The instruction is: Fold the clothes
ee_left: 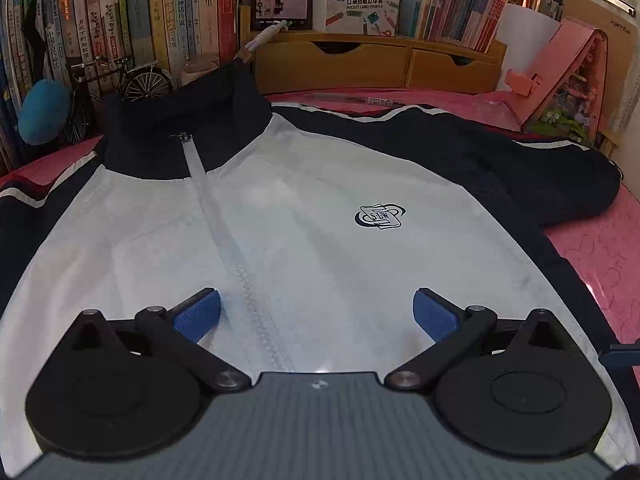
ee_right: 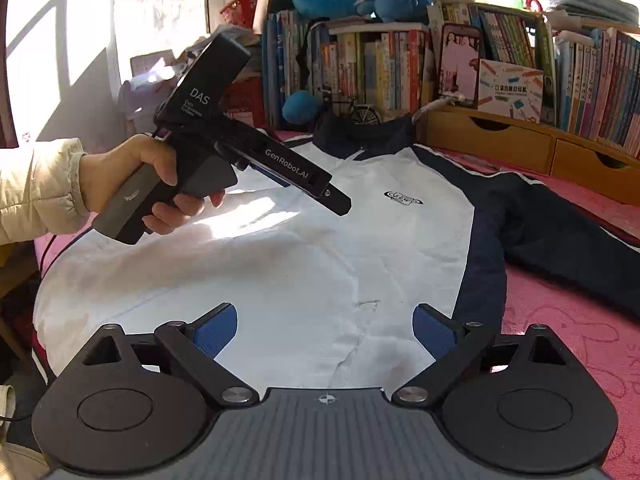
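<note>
Jacket [ee_left: 320, 216] flat on pink tablecloth [ee_left: 592, 264], zipped, collar toward books [ee_left: 168, 12]; left gripper [ee_left: 316, 312] jaws wide, empty, above zip; right gripper [ee_right: 324, 328] wide, empty, over hem.

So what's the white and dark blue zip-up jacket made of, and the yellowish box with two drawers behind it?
The white and dark blue zip-up jacket looks like thin, smooth woven synthetic cloth, perhaps polyester: it creases sharply and has a slight sheen. Its zip teeth look like pale plastic. The yellowish drawer box looks like light wood or bamboo with a matte finish, judging by its even tan colour and cut-out handles.
</note>
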`<control>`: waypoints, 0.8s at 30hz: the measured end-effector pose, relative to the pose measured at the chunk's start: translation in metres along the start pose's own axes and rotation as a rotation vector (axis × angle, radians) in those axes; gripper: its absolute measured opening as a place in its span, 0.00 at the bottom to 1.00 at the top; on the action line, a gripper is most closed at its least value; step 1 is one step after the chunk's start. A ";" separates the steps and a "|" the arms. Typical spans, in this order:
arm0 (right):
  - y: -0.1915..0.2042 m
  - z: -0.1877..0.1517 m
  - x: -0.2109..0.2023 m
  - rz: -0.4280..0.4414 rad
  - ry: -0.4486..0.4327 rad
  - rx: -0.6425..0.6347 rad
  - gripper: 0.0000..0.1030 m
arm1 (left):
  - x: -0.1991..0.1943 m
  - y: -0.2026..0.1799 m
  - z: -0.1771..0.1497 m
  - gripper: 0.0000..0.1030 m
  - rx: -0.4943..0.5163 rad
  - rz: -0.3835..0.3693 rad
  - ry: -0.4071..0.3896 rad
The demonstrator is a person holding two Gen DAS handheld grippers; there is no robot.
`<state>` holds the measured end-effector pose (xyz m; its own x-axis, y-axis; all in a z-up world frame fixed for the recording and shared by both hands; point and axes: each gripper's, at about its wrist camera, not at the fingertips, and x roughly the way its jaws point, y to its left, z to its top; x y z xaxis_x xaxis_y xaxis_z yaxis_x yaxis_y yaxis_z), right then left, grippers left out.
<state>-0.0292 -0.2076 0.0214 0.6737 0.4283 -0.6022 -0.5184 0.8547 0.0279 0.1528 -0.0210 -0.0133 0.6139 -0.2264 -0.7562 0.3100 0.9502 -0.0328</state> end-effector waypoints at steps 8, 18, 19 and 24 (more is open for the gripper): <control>0.000 -0.018 0.030 -0.075 0.038 0.033 1.00 | 0.073 0.011 0.063 1.00 -0.041 0.138 -0.034; 0.000 -0.019 0.028 -0.074 0.042 0.035 1.00 | 0.128 0.028 0.123 1.00 -0.157 0.256 -0.060; 0.000 -0.019 0.028 -0.073 0.042 0.034 1.00 | 0.125 0.026 0.124 0.99 -0.168 0.248 -0.056; 0.000 -0.019 0.029 -0.072 0.041 0.033 1.00 | 0.065 0.000 0.095 0.95 -0.122 -0.001 -0.124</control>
<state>-0.0194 -0.2006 -0.0112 0.6860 0.3537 -0.6358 -0.4512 0.8924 0.0096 0.2617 -0.0560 -0.0008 0.7008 -0.2450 -0.6700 0.2246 0.9672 -0.1187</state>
